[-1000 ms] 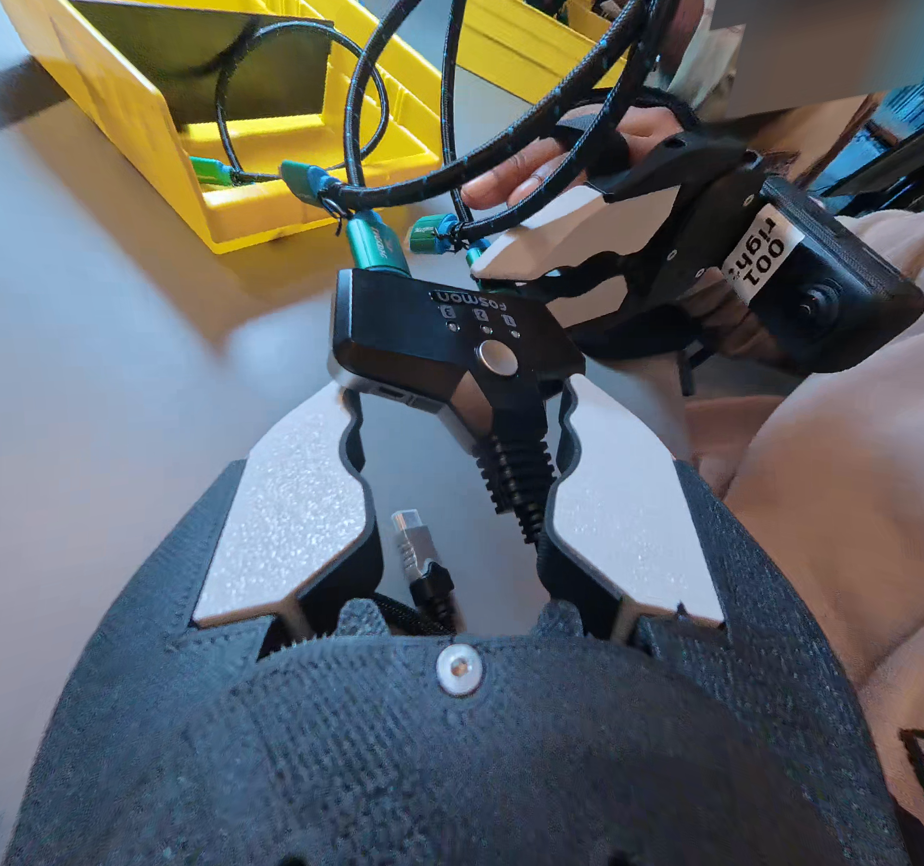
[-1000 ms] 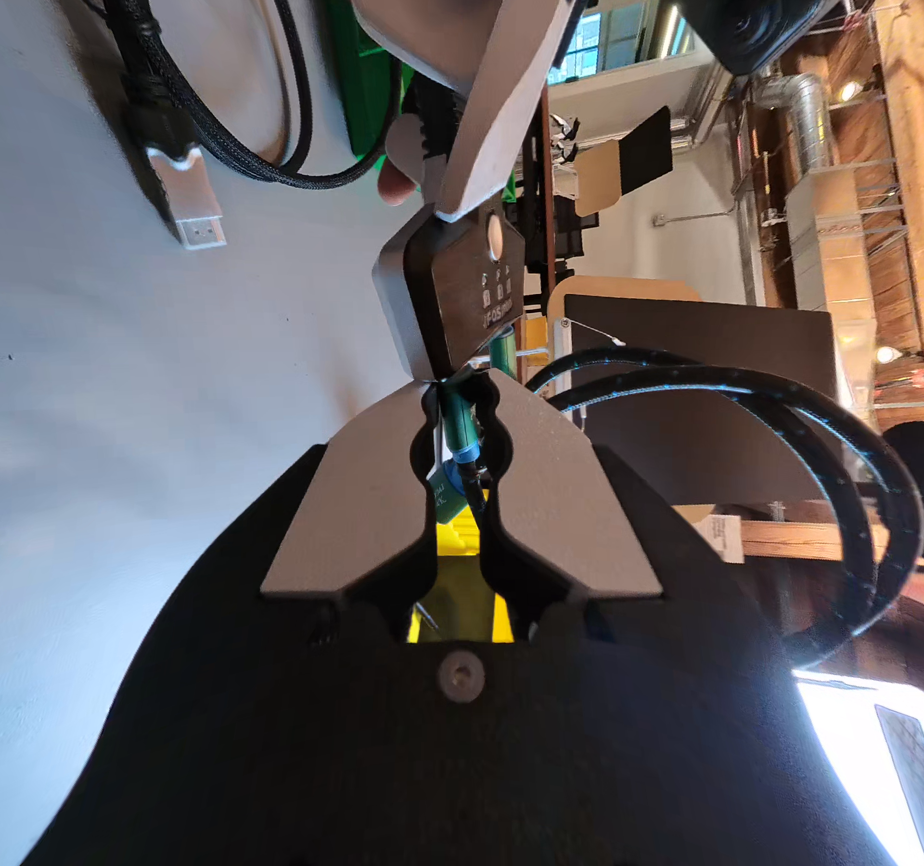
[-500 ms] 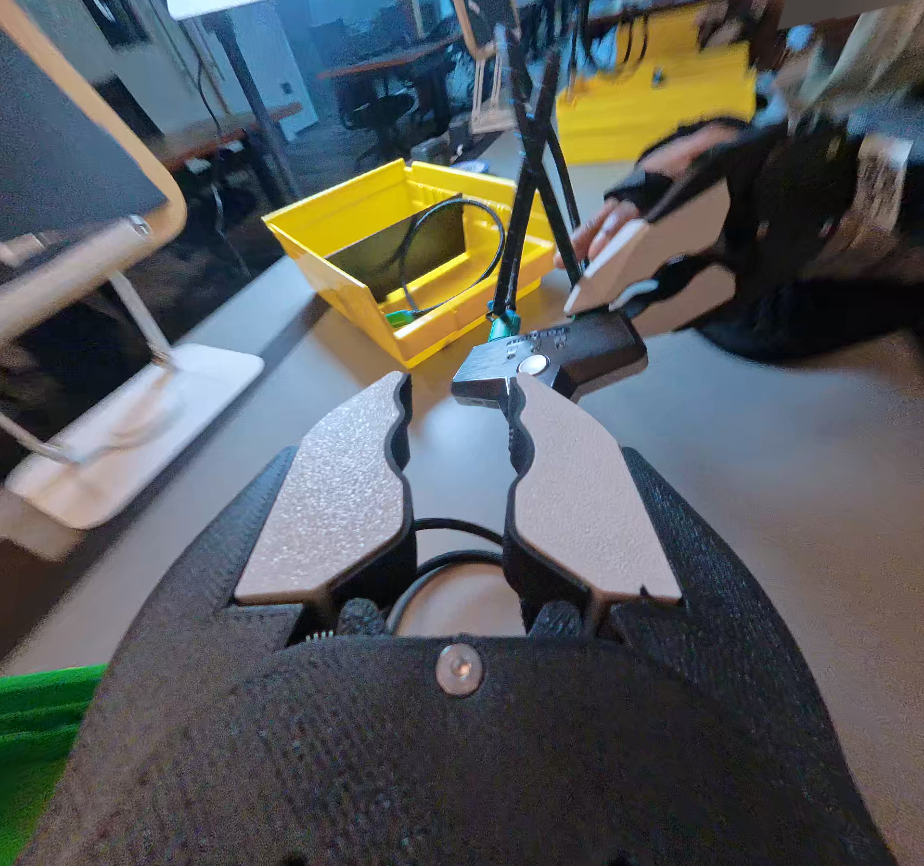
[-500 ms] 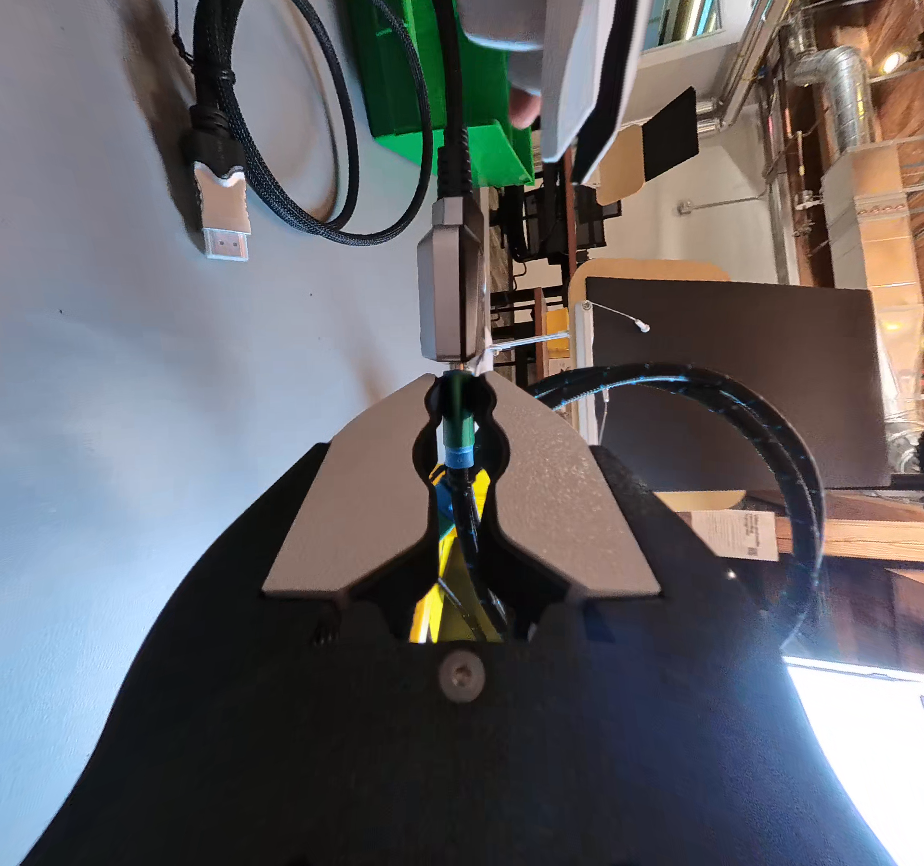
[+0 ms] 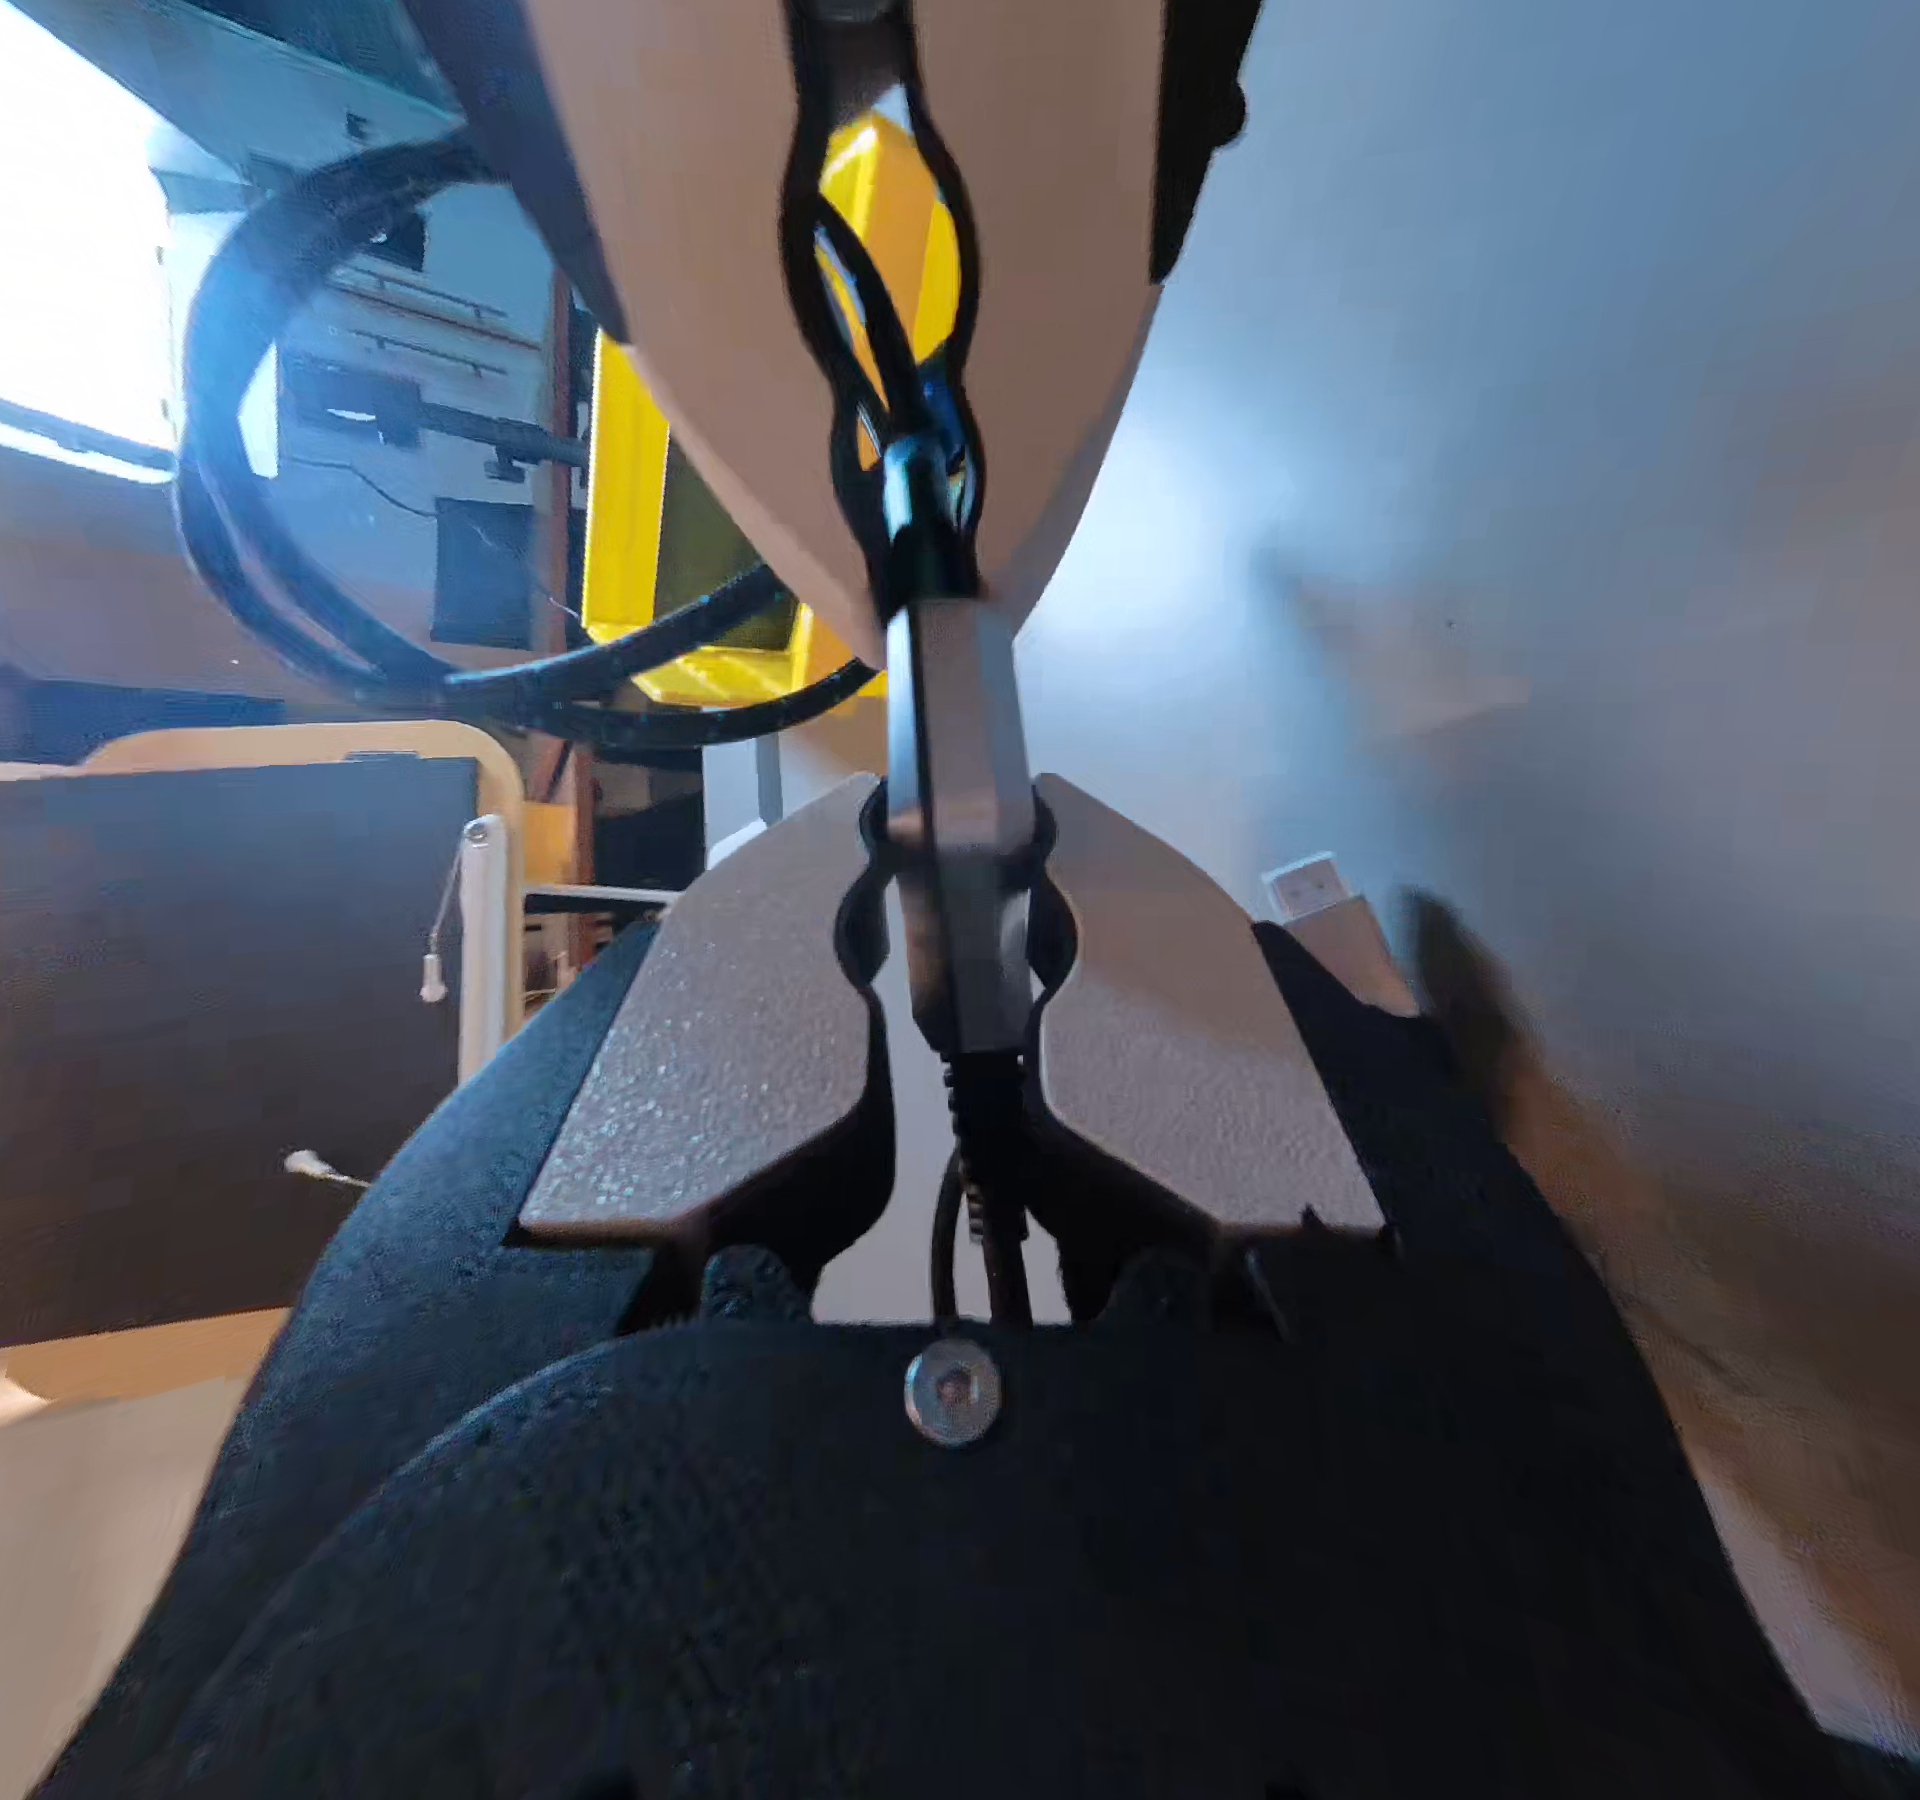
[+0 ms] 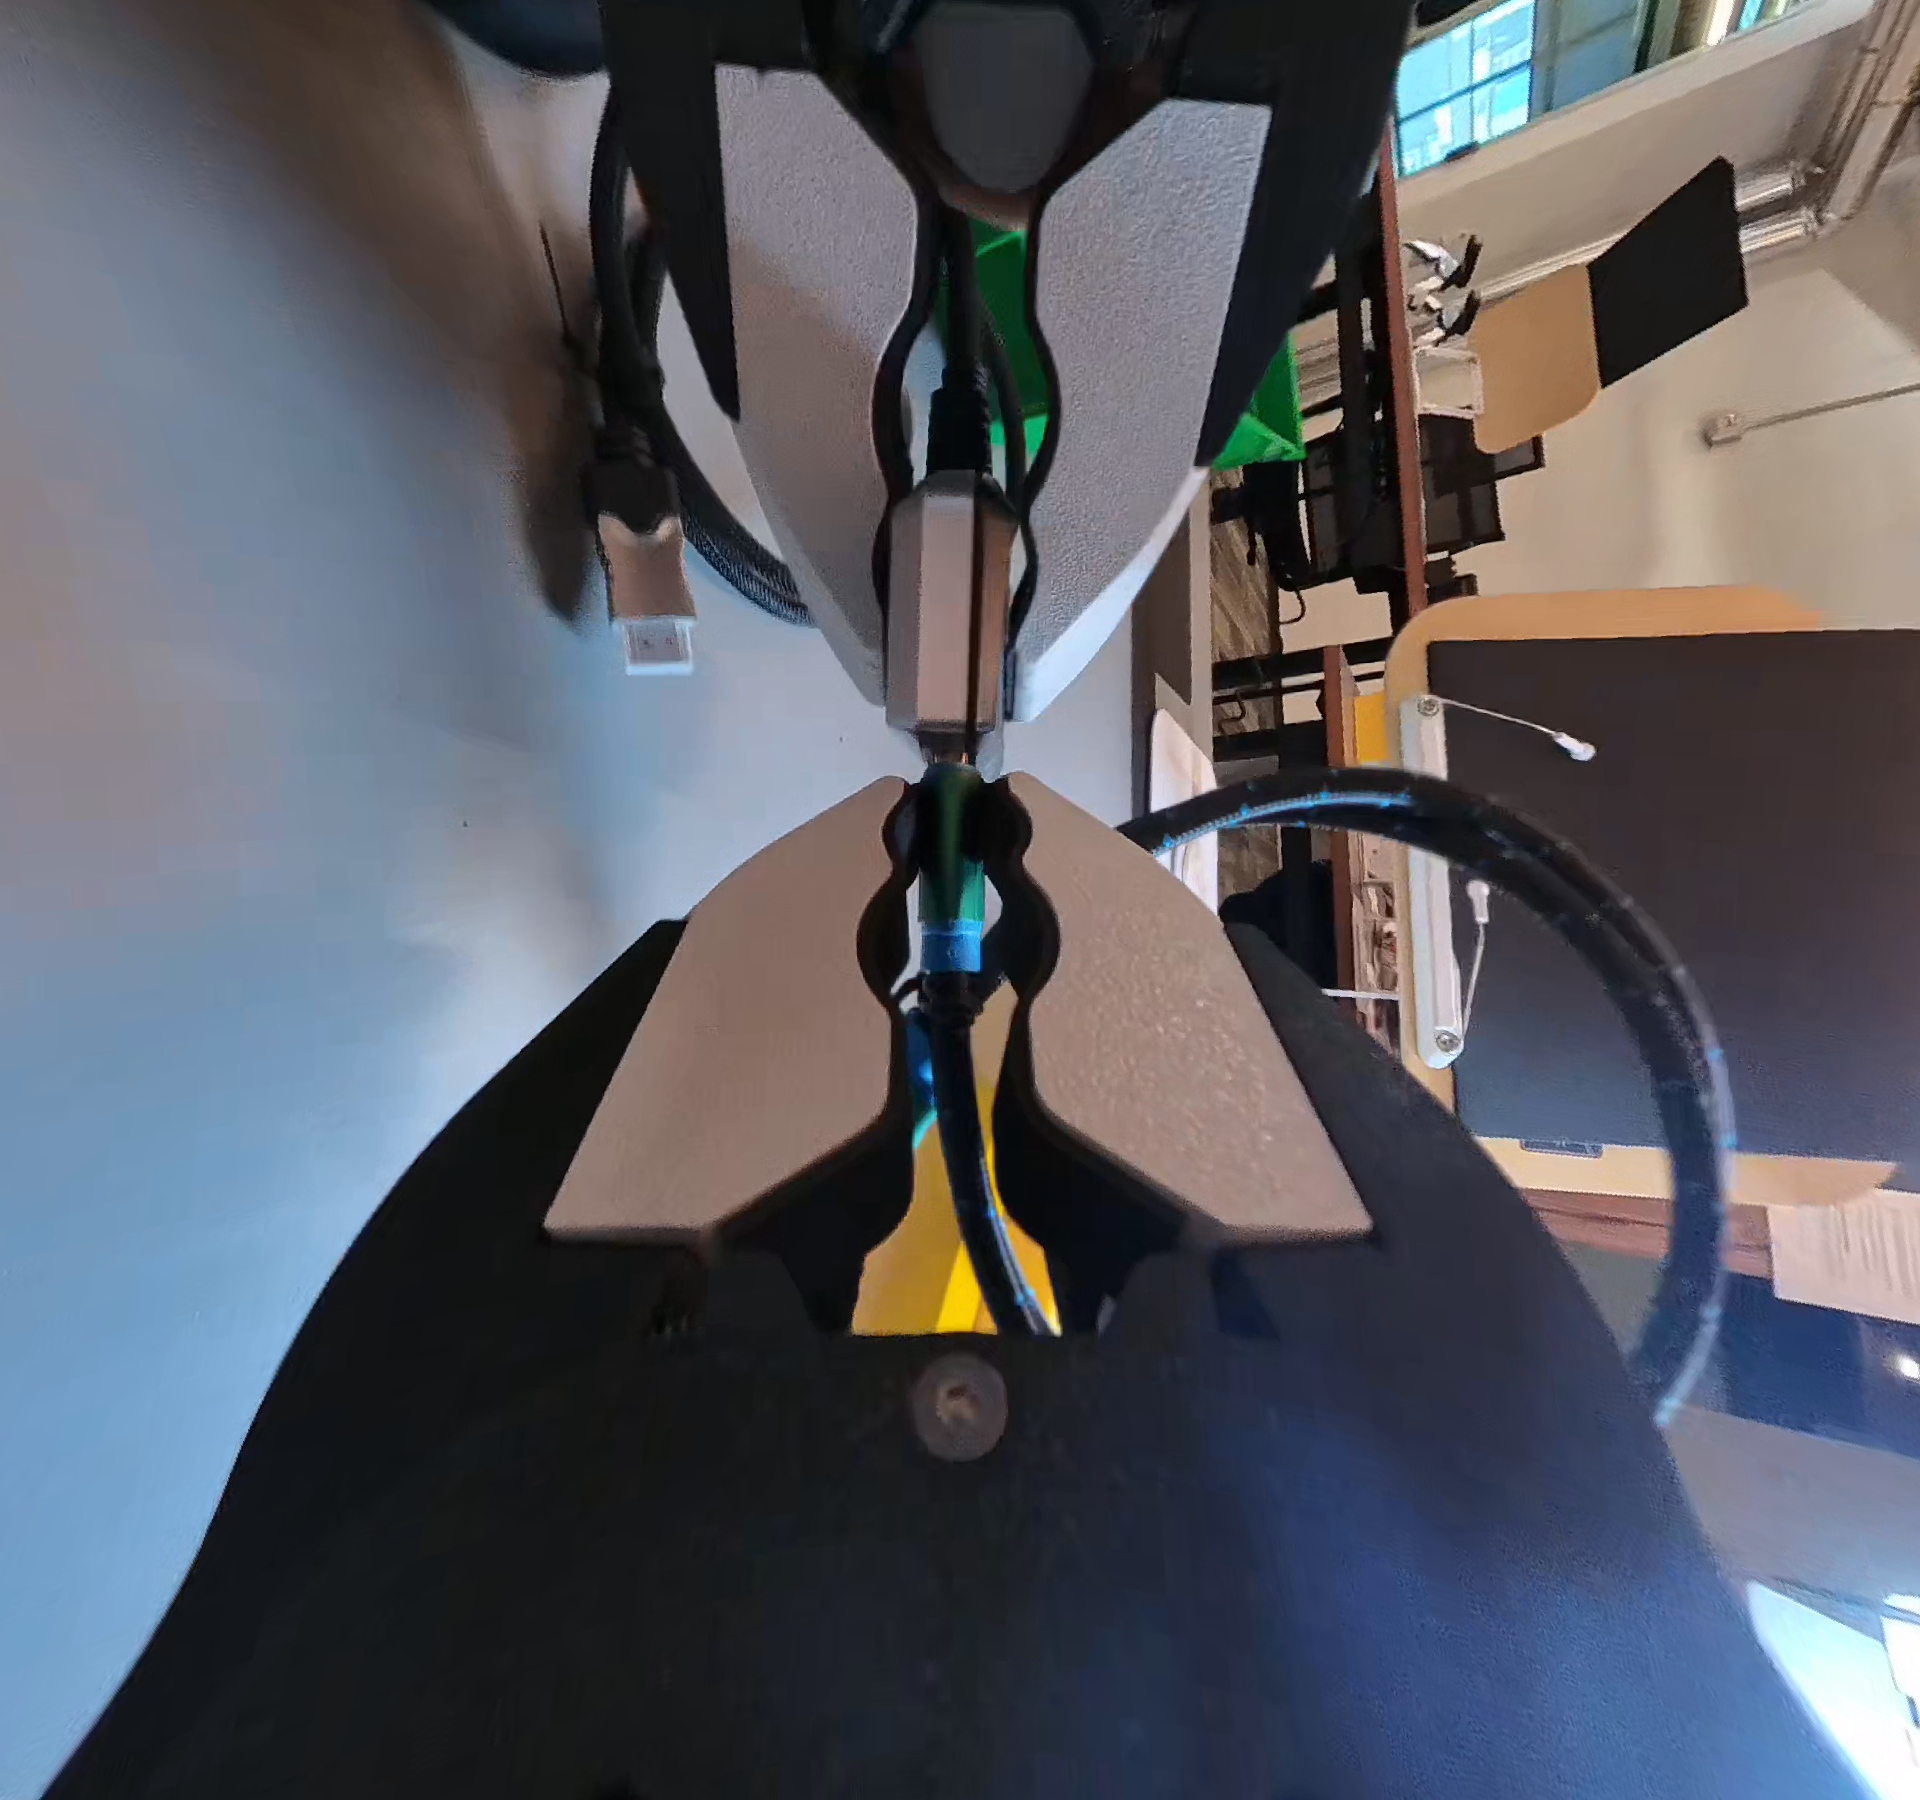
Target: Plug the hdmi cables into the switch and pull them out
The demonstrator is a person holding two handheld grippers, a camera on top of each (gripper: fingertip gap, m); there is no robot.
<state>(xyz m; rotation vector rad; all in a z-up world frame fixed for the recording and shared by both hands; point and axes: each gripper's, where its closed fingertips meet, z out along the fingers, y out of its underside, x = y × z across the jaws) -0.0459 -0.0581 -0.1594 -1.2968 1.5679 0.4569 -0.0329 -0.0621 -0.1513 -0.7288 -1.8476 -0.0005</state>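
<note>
The grey metal HDMI switch (image 5: pixel 961 877) is seen edge-on, clamped between my left gripper's (image 5: pixel 956 794) fingers, its black cable tail running back between them. My right gripper (image 6: pixel 951 784) faces it head-on and is shut on a green HDMI plug (image 6: pixel 945 883) with a blue band and a black braided cable (image 6: pixel 1558 877). The plug's tip meets the switch's (image 6: pixel 940 628) near end; how deep it sits is hidden. In the left wrist view the right gripper (image 5: pixel 930 607) comes in from the top. In the right wrist view the left gripper (image 6: pixel 945 701) comes in from the top.
A loose silver HDMI plug (image 6: pixel 649 597) on a black braided cable lies on the grey table (image 6: pixel 260 815); it also shows in the left wrist view (image 5: pixel 1320 903). A yellow bin (image 5: pixel 623 503) and a green bin (image 6: pixel 1262 400) stand beyond. Chairs and desks are behind. My two grippers' fingertips are within a few centimetres of each other.
Both grippers have rolled and lined up tip to tip. My left gripper has closed on the switch body. The switch has turned edge-on, and the green plug has come up to its end.
</note>
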